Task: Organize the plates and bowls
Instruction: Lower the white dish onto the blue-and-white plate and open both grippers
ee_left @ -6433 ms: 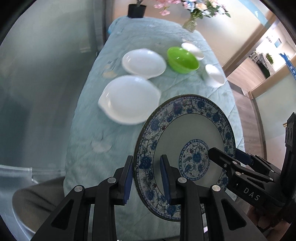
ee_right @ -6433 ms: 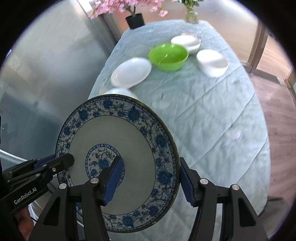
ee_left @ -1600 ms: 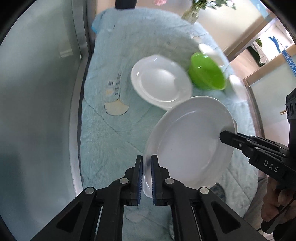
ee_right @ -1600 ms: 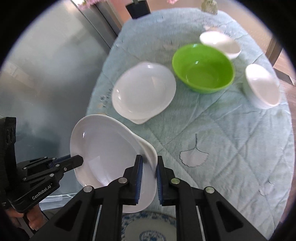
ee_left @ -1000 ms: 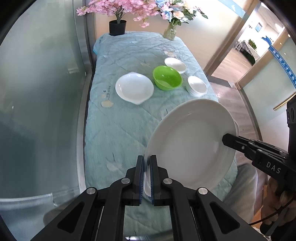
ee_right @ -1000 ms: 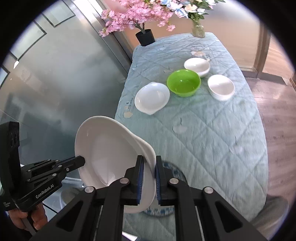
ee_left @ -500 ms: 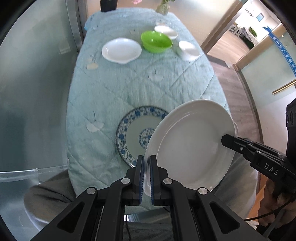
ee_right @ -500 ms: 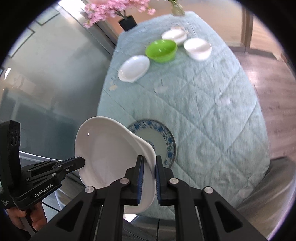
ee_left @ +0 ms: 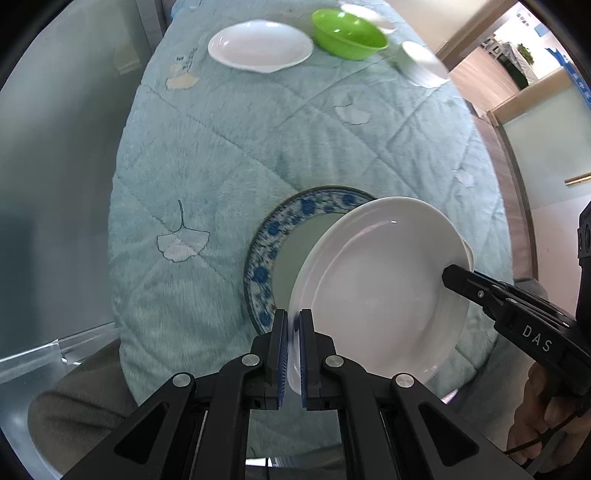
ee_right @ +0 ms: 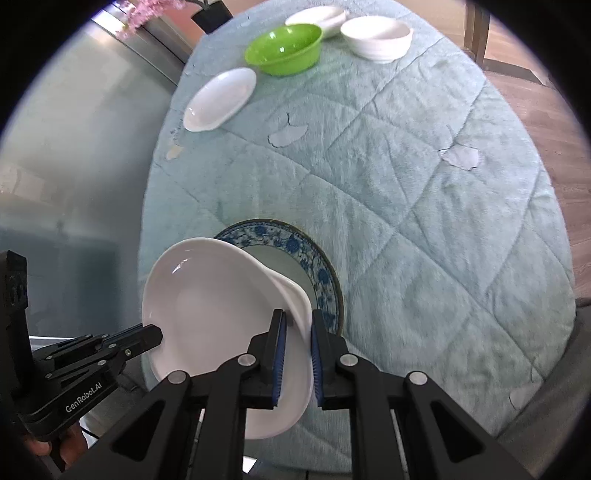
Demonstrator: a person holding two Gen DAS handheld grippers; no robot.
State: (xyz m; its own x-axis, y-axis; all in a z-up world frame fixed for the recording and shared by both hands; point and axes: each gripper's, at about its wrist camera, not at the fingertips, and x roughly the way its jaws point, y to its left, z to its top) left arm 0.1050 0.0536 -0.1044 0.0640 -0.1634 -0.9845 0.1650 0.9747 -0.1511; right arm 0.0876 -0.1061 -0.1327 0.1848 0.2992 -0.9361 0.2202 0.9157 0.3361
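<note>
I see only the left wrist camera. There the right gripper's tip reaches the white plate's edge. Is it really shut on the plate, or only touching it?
Observer: Shut on it. In the right wrist view the right gripper has a blue pad on each side of the white plate lip.
Operator: My plate hides the blue plate's right side. Is anything lying there?
Observer: No. The blue plate has a bare right rim, flat on the quilt.
Operator: The far dishes are blurred for me.
Observer: Behind the green bowl sits a shallow white dish, and a white bowl to its right.
</note>
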